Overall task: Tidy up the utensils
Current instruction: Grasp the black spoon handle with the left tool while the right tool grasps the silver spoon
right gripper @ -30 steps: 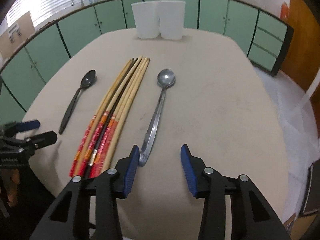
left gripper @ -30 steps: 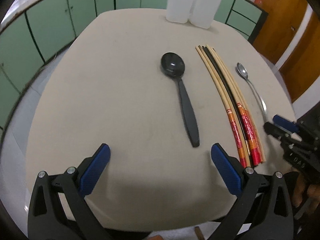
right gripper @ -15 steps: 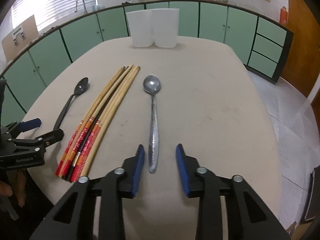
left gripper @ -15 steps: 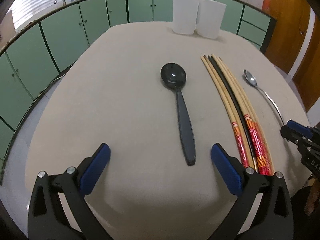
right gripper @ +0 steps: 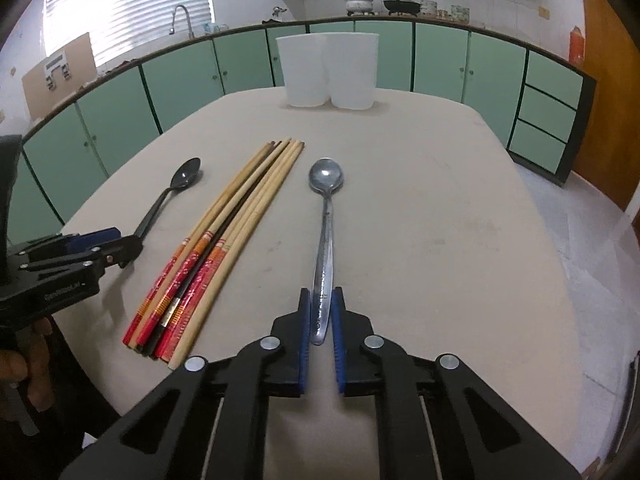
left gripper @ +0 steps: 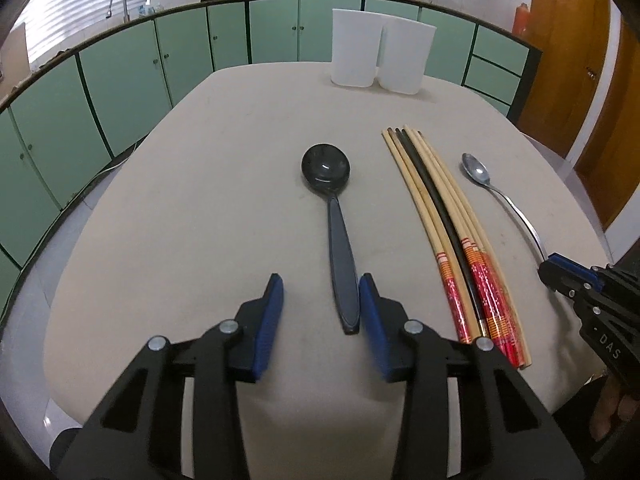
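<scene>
Steel spoon is lying lengthwise on the bench, its handle end sitting between the fingers of the right gripper, which are standing nearly closed around it; whether the pads are already pressing on the metal cannot be told. Black spoon is lying left of the chopsticks, its handle tip sitting between the fingers of the left gripper, which are standing partly open, the right pad just beside the handle, holding nothing. Two white cups are waiting at the far edge. A likely risk is the thin steel handle slipping or pivoting in a grip so close to its end, letting the bowl droop. The black spoon could be nudged sideways toward the chopsticks, since it is sitting off-centre.
</scene>
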`<state>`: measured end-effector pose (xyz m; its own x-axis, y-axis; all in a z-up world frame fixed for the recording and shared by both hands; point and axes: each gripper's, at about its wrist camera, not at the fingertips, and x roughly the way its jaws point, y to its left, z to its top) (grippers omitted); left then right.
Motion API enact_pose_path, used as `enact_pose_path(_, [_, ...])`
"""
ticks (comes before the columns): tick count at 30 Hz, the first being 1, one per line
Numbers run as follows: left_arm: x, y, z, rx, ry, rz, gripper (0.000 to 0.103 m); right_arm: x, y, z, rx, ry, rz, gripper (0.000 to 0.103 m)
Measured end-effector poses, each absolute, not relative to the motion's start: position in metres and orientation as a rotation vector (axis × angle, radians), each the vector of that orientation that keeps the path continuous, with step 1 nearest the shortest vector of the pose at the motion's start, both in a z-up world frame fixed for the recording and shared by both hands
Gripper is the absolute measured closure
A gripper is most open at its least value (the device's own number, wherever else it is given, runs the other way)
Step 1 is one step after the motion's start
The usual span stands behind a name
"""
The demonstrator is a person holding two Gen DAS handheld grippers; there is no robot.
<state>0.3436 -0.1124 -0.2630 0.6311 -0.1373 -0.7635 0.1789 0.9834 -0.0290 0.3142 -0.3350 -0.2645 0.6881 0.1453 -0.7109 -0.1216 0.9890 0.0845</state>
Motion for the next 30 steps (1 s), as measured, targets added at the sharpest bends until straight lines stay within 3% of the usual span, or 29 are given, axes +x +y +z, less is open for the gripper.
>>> enact_pose_path(3, [0.349, -0.111, -0.261, 0.034, 0.881, -0.194, 0.083, 0.316, -0.337, -0.263, 0.048, 0.805, 0.158, 0.093])
enact_pose_path(8, [0.354, -0.108, -0.259, 0.008, 0.914, -0.214, 0.085, 0.313, -0.334, -0.257, 0.051, 0.799, 0.164, 0.093])
enact_pose_path(11, [0.349, -0.107, -0.261, 0.023, 0.904, -0.209, 0.082, 0.313, -0.330, -0.263, 0.040, 0.814, 0.165, 0.093])
enact_pose_path(13, [0.346, -0.110, -0.262, 0.041, 0.883, -0.204, 0.062, 0.312, -0.330, -0.265, 0.040, 0.806, 0.162, 0.093])
enact_pose_path(16, [0.343, -0.112, -0.264, 0.046, 0.863, -0.197, 0.058, 0.311, -0.331, -0.264, 0.045, 0.806, 0.156, 0.093])
enact_pose_path(17, [0.342, -0.111, -0.264, 0.044, 0.860, -0.197, 0.059, 0.310, -0.331, -0.265, 0.049, 0.805, 0.156, 0.093])
enact_pose_path(19, [0.344, -0.109, -0.264, 0.030, 0.860, -0.194, 0.083, 0.310, -0.331, -0.264, 0.052, 0.806, 0.154, 0.093])
enact_pose_path(20, [0.345, -0.108, -0.263, 0.025, 0.864, -0.199, 0.090, 0.311, -0.330, -0.264, 0.050, 0.808, 0.153, 0.093])
enact_pose_path(30, [0.360, -0.096, -0.210, -0.024, 0.846, -0.235, 0.091, 0.314, -0.329, -0.212, 0.083, 0.782, 0.160, 0.094])
